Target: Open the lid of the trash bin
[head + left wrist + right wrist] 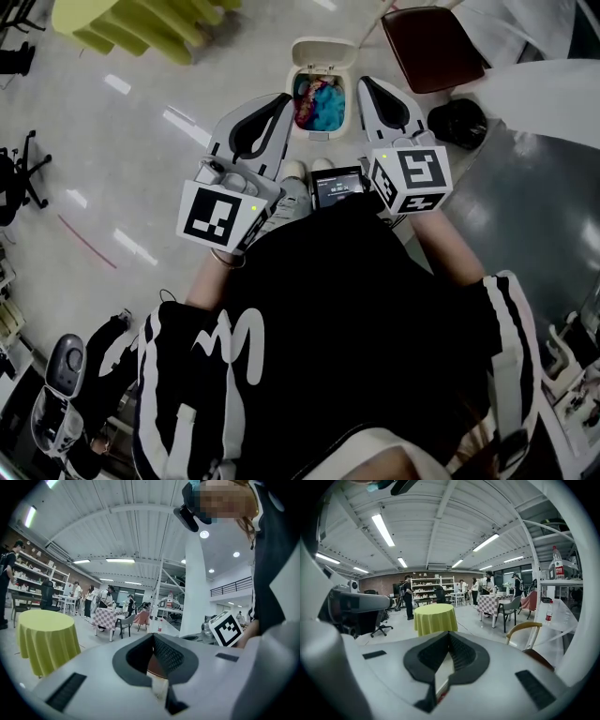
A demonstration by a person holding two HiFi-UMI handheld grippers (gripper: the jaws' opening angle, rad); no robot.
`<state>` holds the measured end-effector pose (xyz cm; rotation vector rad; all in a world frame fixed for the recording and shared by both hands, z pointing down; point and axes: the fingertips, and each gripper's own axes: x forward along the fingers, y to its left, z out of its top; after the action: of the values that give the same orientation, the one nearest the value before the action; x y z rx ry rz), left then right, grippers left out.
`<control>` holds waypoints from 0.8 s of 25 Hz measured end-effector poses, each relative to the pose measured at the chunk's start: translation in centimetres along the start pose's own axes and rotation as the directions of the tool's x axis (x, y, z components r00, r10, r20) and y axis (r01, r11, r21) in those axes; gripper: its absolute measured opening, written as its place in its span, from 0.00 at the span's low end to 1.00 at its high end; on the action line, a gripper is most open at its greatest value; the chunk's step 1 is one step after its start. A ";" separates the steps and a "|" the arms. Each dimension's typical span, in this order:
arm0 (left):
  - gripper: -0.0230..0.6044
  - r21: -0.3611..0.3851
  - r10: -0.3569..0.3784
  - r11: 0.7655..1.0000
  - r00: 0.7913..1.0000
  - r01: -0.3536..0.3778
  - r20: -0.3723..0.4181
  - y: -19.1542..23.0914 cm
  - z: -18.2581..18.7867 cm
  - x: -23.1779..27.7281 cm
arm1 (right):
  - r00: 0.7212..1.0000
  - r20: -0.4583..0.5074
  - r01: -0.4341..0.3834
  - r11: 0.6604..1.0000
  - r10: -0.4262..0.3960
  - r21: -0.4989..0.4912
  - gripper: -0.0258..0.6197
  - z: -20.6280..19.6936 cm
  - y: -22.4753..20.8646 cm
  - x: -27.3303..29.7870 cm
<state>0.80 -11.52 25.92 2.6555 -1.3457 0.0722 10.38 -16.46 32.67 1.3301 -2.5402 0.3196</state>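
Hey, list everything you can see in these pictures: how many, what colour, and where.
trash bin: 1, white, lid up, on the floor ahead
bin contents: pink and blue heap, inside the bin
round table: 1, yellow-green cloth, upper left
chair: 1, brown seat, upper right
bag-like thing: 1, black, right of the bin
office chair: 1, black, far left
checkered table: 1, background
shoes: 2, pale, just behind the bin
left tool: 1, white and black, jaws together, empty, left of the bin
right tool: 1, the same, right of the bin
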 end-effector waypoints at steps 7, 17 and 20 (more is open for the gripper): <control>0.05 0.028 0.008 1.000 1.000 -0.008 0.008 -0.2 0.7 -0.3 | 0.998 0.062 0.001 1.000 -0.002 0.002 0.04 1.7 0.2 -1.3; 0.05 0.075 0.012 0.997 0.999 -0.014 0.032 -0.8 2.2 -0.5 | 0.990 0.135 -0.028 1.000 0.029 -0.009 0.04 4.1 0.9 -3.1; 0.05 0.073 0.013 0.997 0.999 -0.015 0.031 -0.5 2.2 -0.4 | 0.989 0.144 -0.037 0.999 0.038 -0.005 0.04 4.5 0.9 -3.1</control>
<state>0.94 -11.29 23.60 2.7184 -1.3968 0.0846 10.77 -14.92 27.33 1.3516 -2.6856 0.2354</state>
